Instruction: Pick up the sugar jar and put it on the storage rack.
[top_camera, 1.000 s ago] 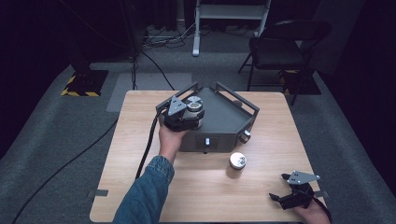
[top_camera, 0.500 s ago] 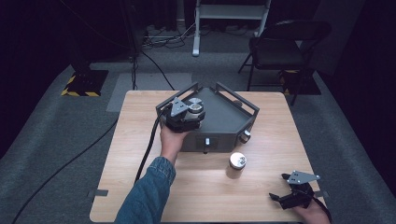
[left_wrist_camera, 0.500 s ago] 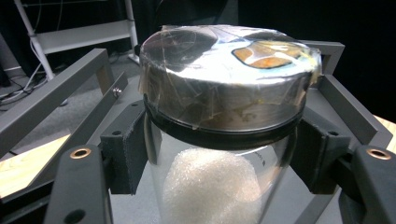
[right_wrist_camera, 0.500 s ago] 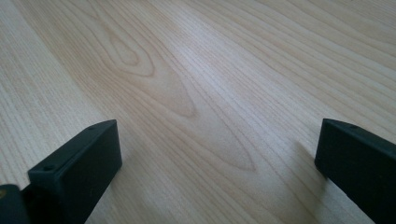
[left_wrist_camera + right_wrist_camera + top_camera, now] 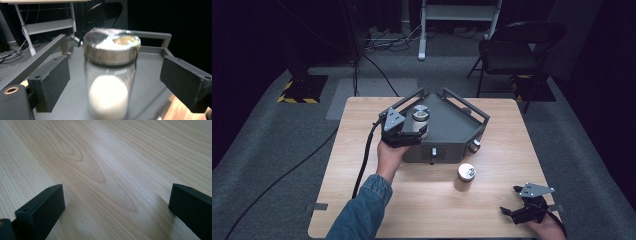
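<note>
A glass jar (image 5: 111,75) with a shiny metal lid and something white inside stands upright on the grey metal tray (image 5: 452,131). My left gripper (image 5: 416,128) is at the tray's left edge. Its jaws have just been opening and stand open either side of the jar (image 5: 420,115), with the black pads (image 5: 51,83) clear of the glass. A second jar (image 5: 466,174) with a metal lid stands on the wooden table (image 5: 422,200) in front of the tray. My right gripper (image 5: 511,204) rests near the table's front right corner, open, with bare wood between its pads (image 5: 41,210).
The tray has raised rails (image 5: 37,57) along its sides and a small knob (image 5: 433,152) on its front face. Behind the table stand a dark folding chair (image 5: 512,55) and a white stand (image 5: 459,12). A black cable (image 5: 364,150) trails from the left gripper.
The left gripper has let go of the jar on the tray and drawn back a little toward the person. The right gripper and the second jar have not moved.
</note>
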The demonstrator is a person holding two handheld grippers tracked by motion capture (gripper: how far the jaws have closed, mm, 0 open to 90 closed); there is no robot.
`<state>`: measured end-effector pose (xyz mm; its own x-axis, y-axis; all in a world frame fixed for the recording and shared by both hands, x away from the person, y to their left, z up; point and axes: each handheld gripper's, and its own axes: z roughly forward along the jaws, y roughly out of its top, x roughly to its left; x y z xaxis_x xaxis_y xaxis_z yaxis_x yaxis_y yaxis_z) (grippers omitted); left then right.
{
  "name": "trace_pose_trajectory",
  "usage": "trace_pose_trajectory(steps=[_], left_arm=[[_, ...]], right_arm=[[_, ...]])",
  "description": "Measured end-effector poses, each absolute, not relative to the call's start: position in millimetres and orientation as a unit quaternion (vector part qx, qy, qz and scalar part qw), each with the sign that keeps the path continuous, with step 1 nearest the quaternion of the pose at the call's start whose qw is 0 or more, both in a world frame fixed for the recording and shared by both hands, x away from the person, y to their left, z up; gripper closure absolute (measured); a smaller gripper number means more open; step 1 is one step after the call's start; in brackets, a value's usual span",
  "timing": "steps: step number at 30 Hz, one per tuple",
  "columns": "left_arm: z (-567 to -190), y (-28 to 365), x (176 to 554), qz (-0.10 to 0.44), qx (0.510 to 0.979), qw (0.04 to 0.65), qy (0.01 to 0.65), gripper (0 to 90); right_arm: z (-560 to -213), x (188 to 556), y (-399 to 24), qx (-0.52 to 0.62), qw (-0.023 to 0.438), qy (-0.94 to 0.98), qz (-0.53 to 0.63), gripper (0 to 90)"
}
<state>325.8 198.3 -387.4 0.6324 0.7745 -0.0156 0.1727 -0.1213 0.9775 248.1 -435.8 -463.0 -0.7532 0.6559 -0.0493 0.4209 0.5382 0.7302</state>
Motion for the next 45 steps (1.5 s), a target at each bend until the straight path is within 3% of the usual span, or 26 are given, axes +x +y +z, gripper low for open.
trace_pose_trajectory(steps=[13, 23, 35, 45], left_arm=[[-397, 244, 272, 0.270, 0.711, 0.565, 0.320, 10.3], [-429, 269, 237, 0.258, 0.726, 0.542, 0.336, 11.3], [-469, 268, 229, 0.229, 0.751, 0.503, 0.361, 11.1], [-477, 266, 242, 0.182, 0.782, 0.443, 0.398, 10.8]], right_arm=[[-463, 249, -436, 0.310, 0.160, 0.863, 0.366, 0.3], [-463, 249, -436, 0.307, 0.159, 0.864, 0.366, 0.2], [-463, 249, -436, 0.307, 0.159, 0.864, 0.366, 0.3], [-463, 249, -436, 0.307, 0.159, 0.864, 0.366, 0.2]])
